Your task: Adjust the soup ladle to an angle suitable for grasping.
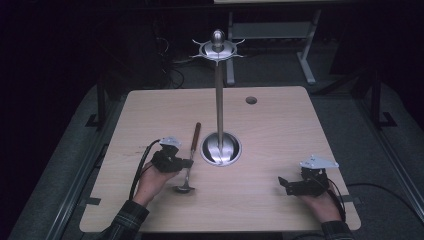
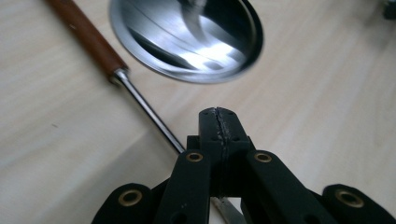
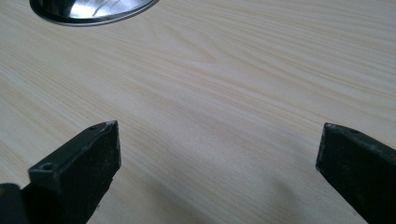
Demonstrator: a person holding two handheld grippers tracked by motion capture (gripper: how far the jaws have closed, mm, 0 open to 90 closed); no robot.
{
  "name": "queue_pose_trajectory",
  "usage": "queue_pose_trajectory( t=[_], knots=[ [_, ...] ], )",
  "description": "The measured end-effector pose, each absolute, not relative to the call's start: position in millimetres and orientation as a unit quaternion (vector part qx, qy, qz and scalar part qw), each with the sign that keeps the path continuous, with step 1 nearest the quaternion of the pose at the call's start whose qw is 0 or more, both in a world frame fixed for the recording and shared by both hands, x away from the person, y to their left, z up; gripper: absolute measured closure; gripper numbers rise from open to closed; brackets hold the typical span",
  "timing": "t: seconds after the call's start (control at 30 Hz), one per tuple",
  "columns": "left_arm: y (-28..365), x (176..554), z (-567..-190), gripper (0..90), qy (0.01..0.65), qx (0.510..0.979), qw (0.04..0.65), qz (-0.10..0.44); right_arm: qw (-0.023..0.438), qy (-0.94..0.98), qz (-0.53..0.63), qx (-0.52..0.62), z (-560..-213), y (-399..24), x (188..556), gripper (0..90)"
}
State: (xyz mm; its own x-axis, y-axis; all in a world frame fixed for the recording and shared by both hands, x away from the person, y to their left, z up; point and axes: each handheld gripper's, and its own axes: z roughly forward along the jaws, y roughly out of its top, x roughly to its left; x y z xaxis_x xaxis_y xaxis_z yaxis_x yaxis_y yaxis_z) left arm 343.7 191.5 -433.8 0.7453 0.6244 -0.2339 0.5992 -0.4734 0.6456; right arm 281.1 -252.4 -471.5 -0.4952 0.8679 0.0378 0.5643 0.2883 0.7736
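Left gripper (image 2: 218, 116), lower centre of its own view: jaws clenched on ladle (image 1: 189, 159) shaft. Right gripper (image 3: 219, 140): jaws released, over bare table (image 3: 224, 70).

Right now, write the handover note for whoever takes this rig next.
Left gripper: jaws shut on the metal shaft of the ladle, between its wooden handle and its bowl. From the high view I cannot tell whether the ladle is lifted off the table.
Right gripper: open, holding nothing, low over the table's near right part.
Utensil stand: upright at mid-table, its round steel base just right of the ladle; the hooks on its top ring carry nothing.
Done: ladle gripped.
Left, probably: raise the ladle and hang it on a hook.
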Motion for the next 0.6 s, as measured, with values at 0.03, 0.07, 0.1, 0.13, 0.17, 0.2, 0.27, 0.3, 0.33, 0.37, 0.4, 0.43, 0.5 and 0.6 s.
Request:
queue_pose_trajectory(
  t=[0.03,0.07,0.1,0.13,0.17,0.2,0.27,0.3,0.33,0.37,0.4,0.43,0.5,0.6],
  knots=[
    [190.5,341.4,-433.5,89.7,0.352,0.862,0.365,0.018,0.201,0.777,0.379,0.46,-471.5,-252.5,281.0,0.0],
    [189.5,339.1,-433.5,89.7,0.353,0.861,0.365,0.014,0.202,0.778,0.378,0.459,-471.8,-252.5,281.0,0.0],
    [188.2,337.3,-434.4,89.7,0.353,0.862,0.363,0.012,0.201,0.78,0.376,0.458,-472.1,-252.4,281.1,0.0],
    [187.3,336.7,-435.3,89.7,0.351,0.865,0.358,0.012,0.201,0.781,0.375,0.458,-472.4,-252.3,281.3,0.0],
    [185.5,335.9,-436.9,89.7,0.354,0.866,0.353,0.015,0.201,0.781,0.375,0.458,-472.2,-252.0,281.4,0.0],
    [184.5,336.1,-438.7,89.7,0.353,0.869,0.346,0.016,0.201,0.781,0.375,0.457,-472.1,-251.7,281.6,0.0],
    [183.7,336.8,-441.4,89.7,0.351,0.874,0.336,0.014,0.203,0.781,0.376,0.456,-471.4,-250.9,281.9,0.0],
    [183.7,337.2,-442.1,89.7,0.349,0.876,0.333,0.013,0.203,0.781,0.375,0.456,-471.1,-250.3,282.0,0.0],
    [182.9,337.2,-443.2,89.7,0.351,0.875,0.334,0.013,0.203,0.782,0.375,0.455,-471.2,-250.1,282.0,0.0],
    [182.0,336.9,-444.3,89.7,0.356,0.873,0.333,0.01,0.203,0.782,0.375,0.455,-471.3,-249.9,282.2,0.0],
    [181.9,337.1,-445.3,89.7,0.357,0.873,0.333,0.009,0.202,0.782,0.375,0.455,-471.4,-249.9,282.4,0.0],
    [182.4,337.7,-446.0,89.7,0.354,0.876,0.329,0.007,0.202,0.782,0.374,0.456,-471.5,-249.8,282.6,0.0],
    [182.2,337.3,-447.4,89.7,0.359,0.875,0.325,0.004,0.202,0.783,0.373,0.455,-471.7,-250.1,283.2,0.0],
    [181.7,337.2,-448.7,89.7,0.36,0.876,0.321,0.008,0.203,0.782,0.373,0.455,-471.8,-250.3,283.4,0.0]
  ],
)
